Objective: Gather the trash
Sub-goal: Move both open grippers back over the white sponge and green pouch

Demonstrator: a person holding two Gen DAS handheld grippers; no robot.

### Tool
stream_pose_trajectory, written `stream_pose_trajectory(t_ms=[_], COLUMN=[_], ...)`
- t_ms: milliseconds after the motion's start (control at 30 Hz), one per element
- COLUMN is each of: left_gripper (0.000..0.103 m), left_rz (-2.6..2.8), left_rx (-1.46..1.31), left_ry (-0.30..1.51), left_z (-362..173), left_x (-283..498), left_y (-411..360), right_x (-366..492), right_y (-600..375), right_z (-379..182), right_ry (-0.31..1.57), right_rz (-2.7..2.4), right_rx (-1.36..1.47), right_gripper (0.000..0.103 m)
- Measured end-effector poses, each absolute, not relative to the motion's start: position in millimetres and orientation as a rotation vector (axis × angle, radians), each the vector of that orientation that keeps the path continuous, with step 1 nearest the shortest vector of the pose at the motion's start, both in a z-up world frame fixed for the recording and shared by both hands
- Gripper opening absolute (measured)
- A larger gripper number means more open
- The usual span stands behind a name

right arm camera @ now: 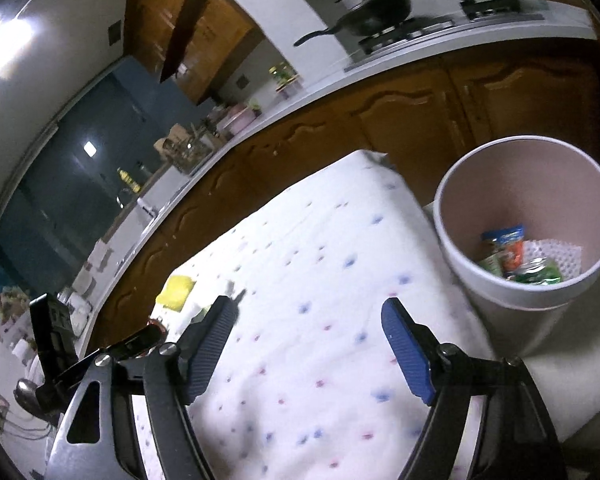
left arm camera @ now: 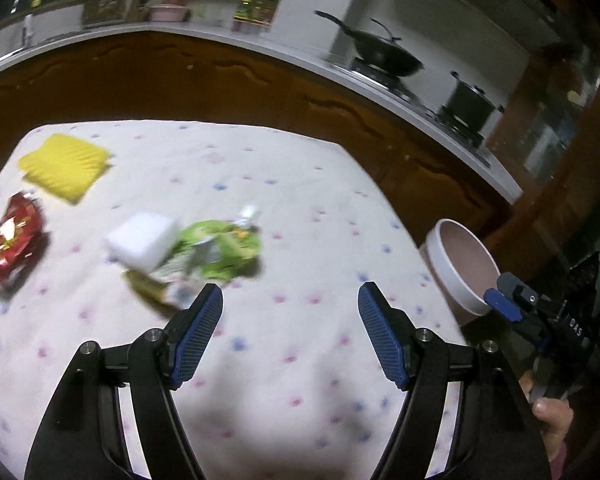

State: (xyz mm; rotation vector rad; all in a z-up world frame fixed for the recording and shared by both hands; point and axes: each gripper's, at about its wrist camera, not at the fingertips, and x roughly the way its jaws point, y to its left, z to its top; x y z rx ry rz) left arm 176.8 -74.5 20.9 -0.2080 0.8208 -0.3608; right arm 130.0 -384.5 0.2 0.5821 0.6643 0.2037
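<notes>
On the dotted white tablecloth (left arm camera: pixel 300 208) lie a green snack wrapper (left arm camera: pixel 220 248), a white block (left arm camera: pixel 142 242) partly over it, a red foil packet (left arm camera: pixel 10 240) and a yellow sponge (left arm camera: pixel 64 166). My left gripper (left arm camera: pixel 290 312) hangs open just this side of the green wrapper, nothing between its blue pads. The white bin (right arm camera: pixel 528 220) stands off the table's right edge and holds several wrappers (right arm camera: pixel 516 258). My right gripper (right arm camera: pixel 308 328) is open and empty over the cloth, left of the bin. It also shows in the left wrist view as the right gripper (left arm camera: pixel 516 300) by the bin (left arm camera: pixel 460 268).
A brown-fronted kitchen counter (left arm camera: pixel 260 80) curves behind the table, with a black wok (left arm camera: pixel 380 52) and a pot (left arm camera: pixel 468 100) on the stove. A person's hand (left arm camera: pixel 548 412) holds the right gripper's handle. The yellow sponge (right arm camera: pixel 176 288) lies far left in the right wrist view.
</notes>
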Motion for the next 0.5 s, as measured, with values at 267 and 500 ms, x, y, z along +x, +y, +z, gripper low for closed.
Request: stream_pose_trajectory(t_ms=[267,500], left_gripper=[0.072,0.072], left_rz=[-0.271,-0.223], left_rx=[-0.240,-0.263], left_ry=[0.810,0.808], left_z=[18.4,14.6], left_x=[171.1,172.0], left_y=[-17.1,13.4], right_x=[141.7,152.6], right_y=[-340.1,-304.9], right_z=[-5.2,-6.5], right_ry=[0.700,0.726], right_rz=[0.269,0.320], right_rx=[0.547,0.518], right_gripper=[0.080,0.080])
